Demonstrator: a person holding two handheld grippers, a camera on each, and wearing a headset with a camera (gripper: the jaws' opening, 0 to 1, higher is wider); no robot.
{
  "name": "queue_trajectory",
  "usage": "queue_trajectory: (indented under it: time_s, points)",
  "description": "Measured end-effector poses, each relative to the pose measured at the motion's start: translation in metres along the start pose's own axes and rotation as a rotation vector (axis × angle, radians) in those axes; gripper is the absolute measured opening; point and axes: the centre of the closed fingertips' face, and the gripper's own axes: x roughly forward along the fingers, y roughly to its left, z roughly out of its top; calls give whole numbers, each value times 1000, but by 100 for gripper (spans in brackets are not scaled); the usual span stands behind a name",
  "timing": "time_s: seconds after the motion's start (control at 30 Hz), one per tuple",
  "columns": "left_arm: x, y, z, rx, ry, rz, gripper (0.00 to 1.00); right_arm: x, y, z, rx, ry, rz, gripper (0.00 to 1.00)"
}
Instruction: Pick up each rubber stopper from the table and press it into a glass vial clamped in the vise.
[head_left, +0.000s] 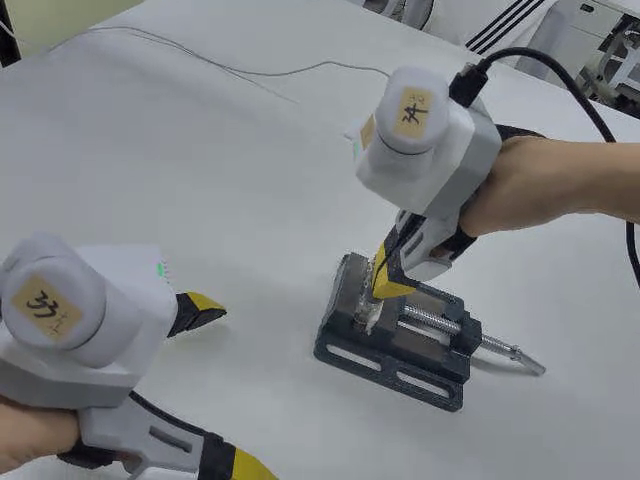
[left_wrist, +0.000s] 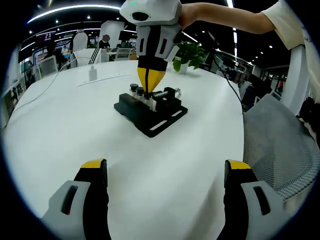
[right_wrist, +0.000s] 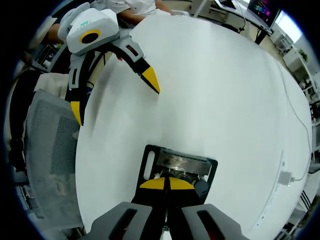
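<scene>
A black vise (head_left: 392, 352) stands on the white table (head_left: 200, 180). Small glass vials with dark stoppers (left_wrist: 135, 88) sit in a row between the vise's clamping faces. My right gripper (head_left: 386, 286) points straight down with its yellow tips shut and resting on the vial row. From the right gripper view its closed tips (right_wrist: 167, 184) cover the vials in the vise (right_wrist: 150, 167), beside one capped vial (right_wrist: 201, 186). Anything between the tips is hidden. My left gripper (left_wrist: 165, 167) hovers open and empty over bare table, short of the vise (left_wrist: 150, 112).
The vise's screw handle (head_left: 510, 352) sticks out to the right. A thin white cable (head_left: 250, 70) runs across the far table to an adapter (right_wrist: 285, 177). A grey mesh chair (left_wrist: 280, 150) stands at the table's edge.
</scene>
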Motion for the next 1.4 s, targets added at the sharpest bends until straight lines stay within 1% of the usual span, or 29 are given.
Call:
queue_trajectory:
  time_s: [0.03,0.1,0.2,0.27,0.43,0.5,0.63,0.73,0.8,0.83,0.93,1.0,1.1,1.2,1.37,1.4]
  points:
    - [0,1,1,0,-2,3,97,0,1,-1,-6,-5,3,0]
    - [0,1,2,1,-2,3,97,-1,1,-1,30,-24,14,0]
    - [0,1,6,7,-2,5,97,-1,2,-1,13,-24,8,0]
    - [-1,1,9,11,-5,8,97,-1,2,-1,23,-26,4,0]
    - [-2,2,21,13,-23,23,96,-1,2,-2,42,-34,-1,0]
    - [-3,3,28,15,-37,35,96,-2,2,-2,50,-41,-1,0]
    - [-5,6,40,19,-54,57,96,-3,1,-3,84,-74,12,0]
    - [-7,7,46,19,-60,68,96,-4,1,-3,90,-82,20,0]
    - [-9,8,49,22,-64,76,96,-4,3,-2,80,-79,13,0]
    - [-9,8,51,23,-66,80,96,-4,3,-2,63,-77,6,0]
    - [-10,10,54,29,-65,88,96,-4,3,-2,61,-86,-6,0]
    - [-10,9,56,36,-63,91,96,-5,3,-2,53,-108,-16,0]
    - [-10,8,59,45,-63,95,97,-5,2,-3,77,-148,-32,0]
    - [-9,8,61,53,-61,97,97,-5,2,-4,77,-190,-50,0]
    - [-7,5,62,64,-53,93,97,-5,3,-4,79,-225,-78,0]
    - [-7,5,62,66,-52,93,97,-5,4,-4,75,-227,-78,1]
